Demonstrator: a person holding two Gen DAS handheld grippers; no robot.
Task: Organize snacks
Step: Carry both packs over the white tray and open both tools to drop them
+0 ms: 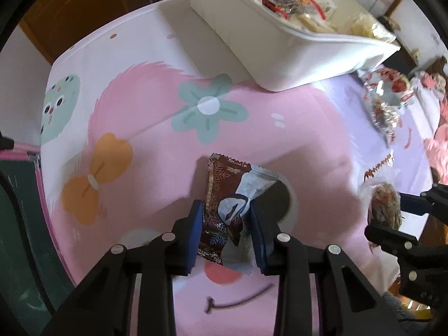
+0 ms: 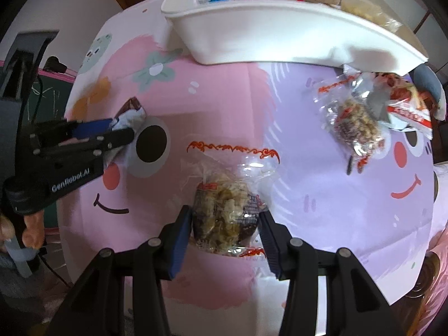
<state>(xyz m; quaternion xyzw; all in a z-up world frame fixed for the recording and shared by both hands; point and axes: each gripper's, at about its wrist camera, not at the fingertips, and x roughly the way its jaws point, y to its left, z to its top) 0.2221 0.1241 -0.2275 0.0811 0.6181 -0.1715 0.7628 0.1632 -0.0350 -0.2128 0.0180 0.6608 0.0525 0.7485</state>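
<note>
Both jaws grip snacks: left gripper (image 1: 225, 231) pinches brown wrapper (image 1: 224, 196), right gripper (image 2: 225, 236) clamps nut packet (image 2: 224, 215)

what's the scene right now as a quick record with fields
left gripper: shut on brown snack packet
right gripper: shut on clear-wrapped grain snack
white bin: far side of table, already holds snacks
loose snacks: on cartoon tablecloth near bin

white bin (image 2: 280, 28) cut off at top edge, its snacks (image 1: 294, 2) blurred, far packets (image 1: 383, 103) blurred
</note>
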